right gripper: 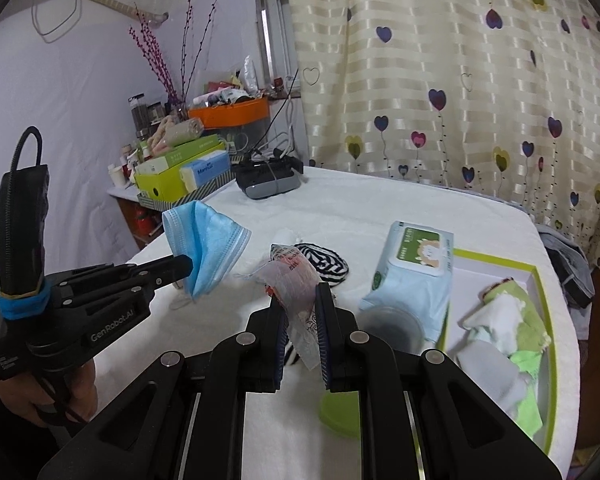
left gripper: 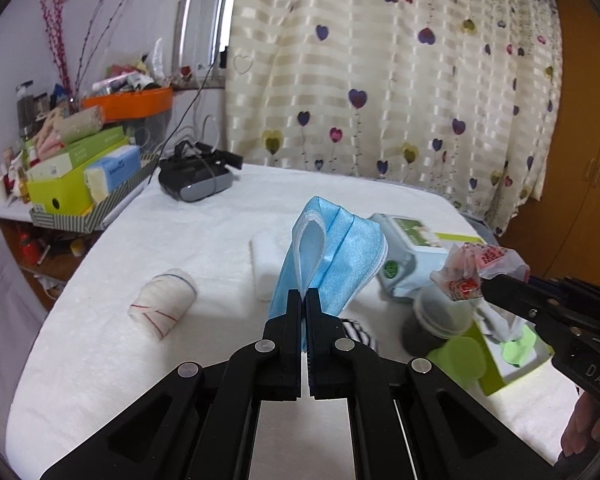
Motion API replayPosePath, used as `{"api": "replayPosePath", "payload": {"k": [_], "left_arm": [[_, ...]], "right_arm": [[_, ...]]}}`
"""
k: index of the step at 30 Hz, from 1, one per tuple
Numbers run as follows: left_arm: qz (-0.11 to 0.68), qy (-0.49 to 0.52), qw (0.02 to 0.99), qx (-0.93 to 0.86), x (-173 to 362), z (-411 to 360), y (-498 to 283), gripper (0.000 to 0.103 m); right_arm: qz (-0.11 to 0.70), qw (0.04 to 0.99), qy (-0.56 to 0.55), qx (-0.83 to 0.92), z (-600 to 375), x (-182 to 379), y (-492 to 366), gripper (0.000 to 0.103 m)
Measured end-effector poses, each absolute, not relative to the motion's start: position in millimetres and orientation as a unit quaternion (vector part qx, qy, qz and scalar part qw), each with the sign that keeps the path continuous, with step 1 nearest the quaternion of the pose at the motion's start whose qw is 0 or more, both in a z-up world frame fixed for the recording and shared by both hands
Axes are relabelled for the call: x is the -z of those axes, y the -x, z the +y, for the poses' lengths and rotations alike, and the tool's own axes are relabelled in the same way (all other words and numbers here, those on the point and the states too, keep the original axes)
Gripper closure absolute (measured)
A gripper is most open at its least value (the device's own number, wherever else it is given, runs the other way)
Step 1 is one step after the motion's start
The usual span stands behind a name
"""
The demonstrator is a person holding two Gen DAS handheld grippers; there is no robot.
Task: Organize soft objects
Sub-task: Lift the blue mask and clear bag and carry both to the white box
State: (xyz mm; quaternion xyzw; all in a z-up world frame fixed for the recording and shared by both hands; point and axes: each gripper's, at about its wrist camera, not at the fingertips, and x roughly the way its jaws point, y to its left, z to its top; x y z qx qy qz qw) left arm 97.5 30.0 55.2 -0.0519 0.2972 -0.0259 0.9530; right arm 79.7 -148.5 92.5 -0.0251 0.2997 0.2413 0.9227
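The mask, blue and folded, was clamped between the closed pads of the left tool and hung clear of the worktop. In the right wrist view the same mask stood at 9 o'clock, pinched at the tip of the left tool, whose handle a hand gripped.

The right tool was nearly closed on a crinkled clear wrapper with red print; the wrapper filled the narrow gap between the pads. In the left wrist view the wrapper was at 3 o'clock, held at the tip of the right tool, raised above the worktop.

On the worktop, white-covered:
- A white roll with red and blue lines lay at 9 o'clock of the mask in the left wrist view.
- A white pad lay just behind the mask.
- A striped cloth lay at 12 o'clock of the right tool.
- A wipes pack lay at 2 o'clock, leaning on the rim of a green-edged box.
- The box held white and green cloths.
- A clear tub stood just in front of the pack.
- A headset lay at the far edge.

A heart-print curtain hung behind.
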Motion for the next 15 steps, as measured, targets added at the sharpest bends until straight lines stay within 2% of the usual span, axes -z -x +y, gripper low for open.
{"api": "replayPosePath", "payload": {"k": [15], "left_arm": [[0.269,0.05,0.958,0.083,-78.0,-7.4,-69.2,0.101]], "right_arm": [[0.279,0.937,0.009,-0.212,-188.5,-104.8,-51.6,0.089]]}}
